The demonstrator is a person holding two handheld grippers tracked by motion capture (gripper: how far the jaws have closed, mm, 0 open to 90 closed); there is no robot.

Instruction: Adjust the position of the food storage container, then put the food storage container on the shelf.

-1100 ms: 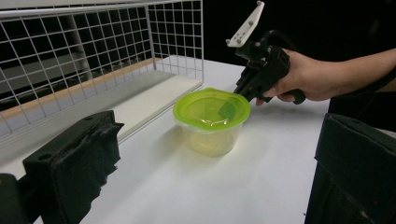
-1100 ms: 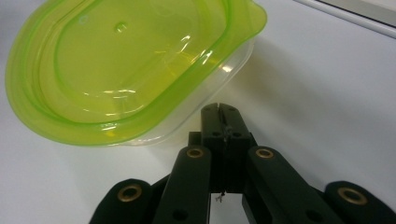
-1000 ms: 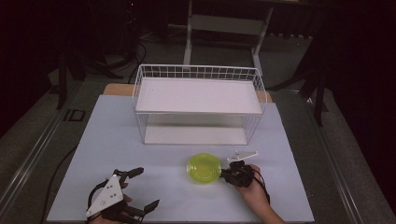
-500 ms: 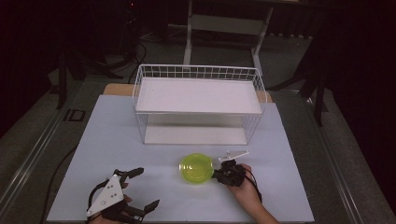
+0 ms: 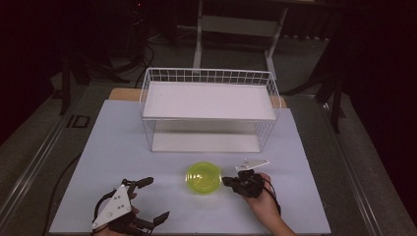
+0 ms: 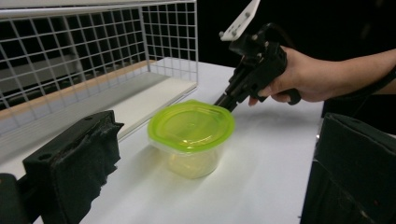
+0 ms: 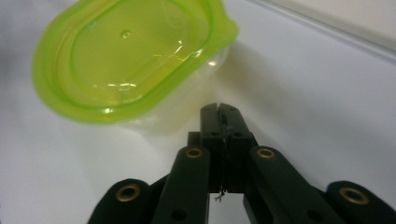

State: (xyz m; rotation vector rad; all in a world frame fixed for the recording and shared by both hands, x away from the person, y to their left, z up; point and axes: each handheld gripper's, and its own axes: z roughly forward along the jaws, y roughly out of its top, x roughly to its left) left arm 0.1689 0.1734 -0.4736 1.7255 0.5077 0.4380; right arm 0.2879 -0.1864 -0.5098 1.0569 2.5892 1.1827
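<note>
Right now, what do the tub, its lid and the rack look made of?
Tub: clear plastic, likely; you can see through its glossy wall. Lid: translucent yellow-green plastic, glossy, with sharp highlights and a moulded lip. Rack: thin wire grid, white-coated metal by the look; its shelf is a flat matte white board, material unclear.

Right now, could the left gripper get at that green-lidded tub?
Probably yes. The left gripper has its jaws open toward the tub, with bare table between them. The right gripper, shut, sits at the tub's far side, not in the way.
</note>
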